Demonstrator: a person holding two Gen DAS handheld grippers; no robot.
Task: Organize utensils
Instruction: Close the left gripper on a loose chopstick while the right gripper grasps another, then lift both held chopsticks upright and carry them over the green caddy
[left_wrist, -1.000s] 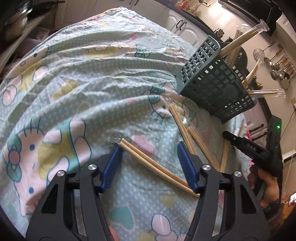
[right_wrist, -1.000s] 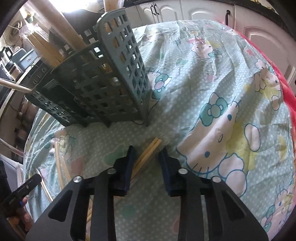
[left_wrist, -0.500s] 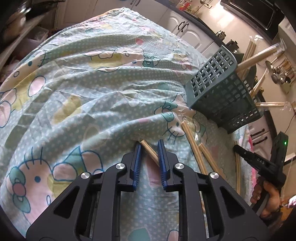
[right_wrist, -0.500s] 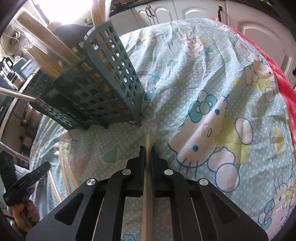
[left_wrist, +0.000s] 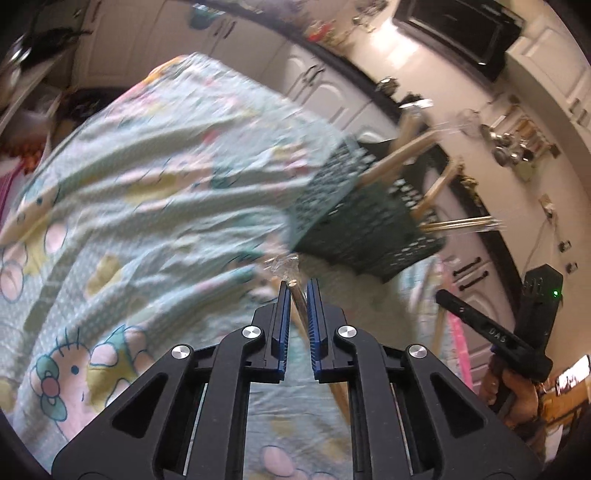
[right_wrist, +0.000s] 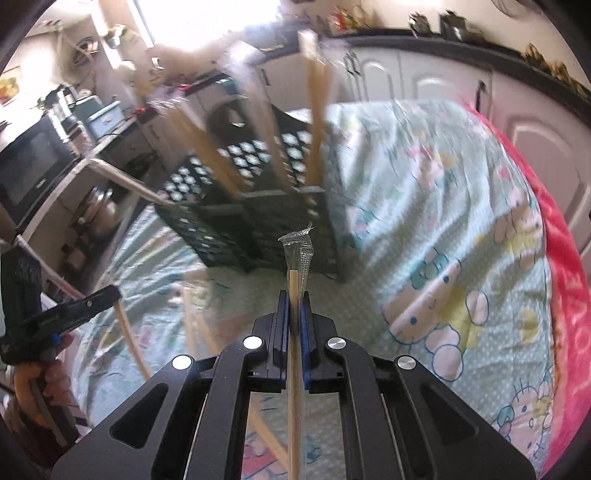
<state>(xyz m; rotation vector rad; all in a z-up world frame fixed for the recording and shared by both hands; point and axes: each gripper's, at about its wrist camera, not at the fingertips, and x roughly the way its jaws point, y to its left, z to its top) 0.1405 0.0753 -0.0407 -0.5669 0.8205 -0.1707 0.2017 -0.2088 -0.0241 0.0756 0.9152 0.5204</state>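
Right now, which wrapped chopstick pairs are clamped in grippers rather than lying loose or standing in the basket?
Two: one in the left gripper, one in the right gripper, each pinched between blue pads.

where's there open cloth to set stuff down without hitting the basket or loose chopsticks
Free: the wide cloth between the basket and the red blanket. Crowded: beside the basket toward the other hand, where loose chopsticks lie.

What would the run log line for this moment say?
left tongs: shut on wrapped chopsticks | right tongs: shut on wrapped chopsticks | green basket: ahead, already holding chopsticks
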